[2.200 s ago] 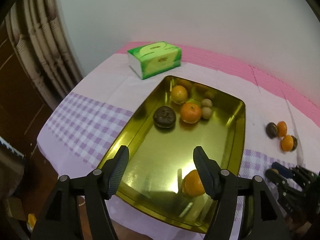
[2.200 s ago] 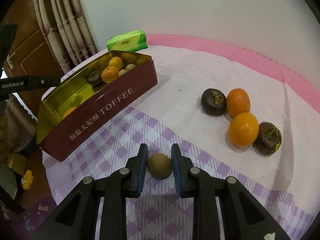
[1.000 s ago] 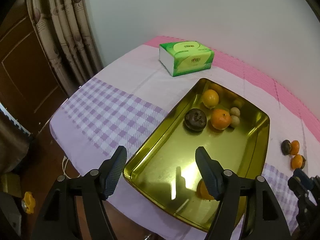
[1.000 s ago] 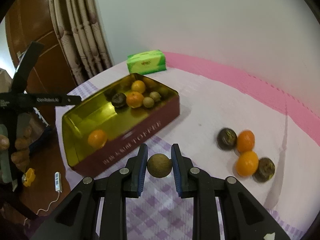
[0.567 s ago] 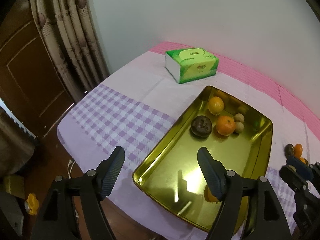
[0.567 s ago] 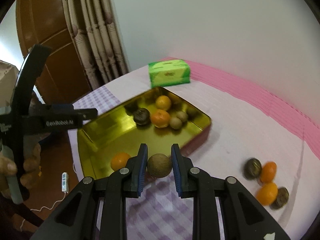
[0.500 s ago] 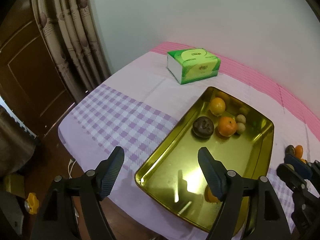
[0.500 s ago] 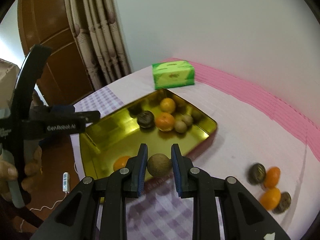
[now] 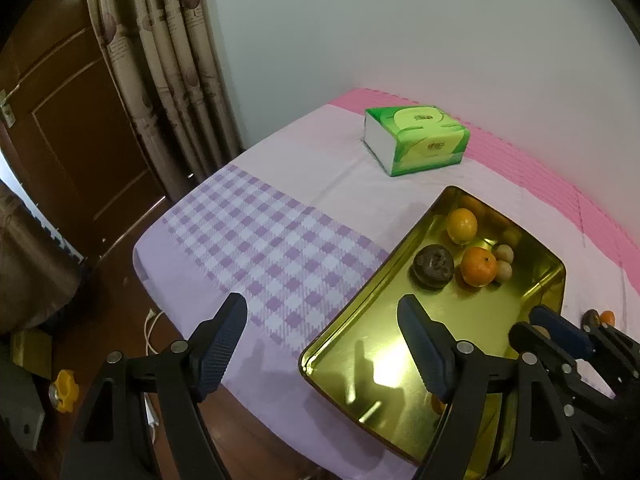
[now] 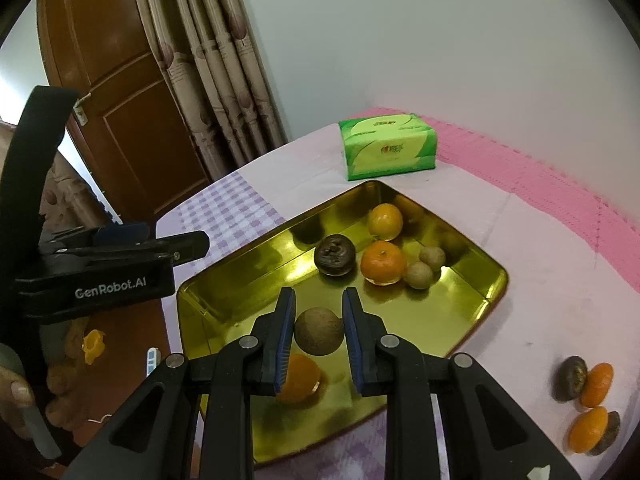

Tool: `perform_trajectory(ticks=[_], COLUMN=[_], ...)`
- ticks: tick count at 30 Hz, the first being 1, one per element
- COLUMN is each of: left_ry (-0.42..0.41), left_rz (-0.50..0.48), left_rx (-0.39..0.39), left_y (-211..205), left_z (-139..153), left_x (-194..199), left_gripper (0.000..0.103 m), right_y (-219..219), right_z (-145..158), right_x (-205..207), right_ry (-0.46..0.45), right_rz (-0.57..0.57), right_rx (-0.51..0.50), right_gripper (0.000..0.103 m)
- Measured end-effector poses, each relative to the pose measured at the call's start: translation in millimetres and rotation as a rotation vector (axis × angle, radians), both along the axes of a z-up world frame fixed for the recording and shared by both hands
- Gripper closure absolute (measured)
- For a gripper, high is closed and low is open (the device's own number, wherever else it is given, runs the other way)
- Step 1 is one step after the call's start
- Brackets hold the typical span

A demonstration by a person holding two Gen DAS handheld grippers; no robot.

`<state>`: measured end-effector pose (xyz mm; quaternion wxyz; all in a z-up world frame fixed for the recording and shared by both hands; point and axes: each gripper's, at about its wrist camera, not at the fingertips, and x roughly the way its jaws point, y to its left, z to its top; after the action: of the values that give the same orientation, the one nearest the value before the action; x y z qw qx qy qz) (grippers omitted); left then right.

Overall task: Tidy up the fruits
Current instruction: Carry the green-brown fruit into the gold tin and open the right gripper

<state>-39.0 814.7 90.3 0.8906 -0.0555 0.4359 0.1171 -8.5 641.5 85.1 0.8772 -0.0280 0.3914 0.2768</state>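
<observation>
Right gripper (image 10: 319, 330) is clamping a small brown round fruit (image 10: 319, 331) between its pads, hanging over the near end of the gold tin (image 10: 486, 300); one orange (image 10: 298, 378) is lying just below at 6 o'clock. The tin's middle floor is sitting bare. At 12 to 1 o'clock a dark fruit (image 10: 334, 255), two more oranges and two small brown fruits are clustering. Left gripper (image 9: 322, 344) has just been opening, jaws wide and empty, straddling the tin's near-left rim beside the counter (image 9: 256, 240) edge. Tissue box (image 10: 386, 151) is sitting beyond the tin's far rim.
</observation>
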Motion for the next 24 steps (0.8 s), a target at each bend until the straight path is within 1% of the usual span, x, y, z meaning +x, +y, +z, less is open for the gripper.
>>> perform_trajectory(ticks=[7, 9, 14, 18, 19, 21, 22, 24], left_ry=[0.000, 0.005, 0.003, -0.001, -0.011, -0.025, -0.035, -0.038], left_rz=[0.031, 0.033, 0.026, 0.021, 0.023, 0.030, 0.033, 0.038], left_rx=[0.003, 0.004, 0.025, 0.041, 0.035, 0.030, 0.027, 0.042], left_y=[5.0, 4.8, 1.4, -0.5, 0.2, 2.0, 3.0, 2.5], left_z=[-0.1, -1.0, -0.8, 0.1, 1.2, 3.5, 5.0, 6.7], left_x=[-1.1, -0.6, 0.1, -1.0, -1.9, -3.4, -4.3, -4.5], left_gripper=[0.024, 0.021, 0.019, 0.017, 0.016, 0.010, 0.010, 0.010], right_y=[14.5, 21.1, 34.3, 35.5, 34.5, 31.2, 28.0, 21.7], right_z=[-8.7, -11.8, -18.0, -15.4, -13.2, -8.8, -6.2, -2.2], right_x=[8.6, 10.8, 17.0, 20.5, 21.5, 21.0, 20.2, 19.1], right_ry=[0.028, 0.033, 0.043, 0.042, 0.038, 0.025, 0.018, 0.011], right_rz=[0.018, 0.028, 0.048, 0.042, 0.037, 0.031, 0.023, 0.008], right_rx=[0.003, -0.001, -0.008, 0.012, 0.018, 0.015, 0.016, 0.027], right_gripper=[0.081, 0.081, 0.080, 0.078, 0.078, 0.077, 0.077, 0.070])
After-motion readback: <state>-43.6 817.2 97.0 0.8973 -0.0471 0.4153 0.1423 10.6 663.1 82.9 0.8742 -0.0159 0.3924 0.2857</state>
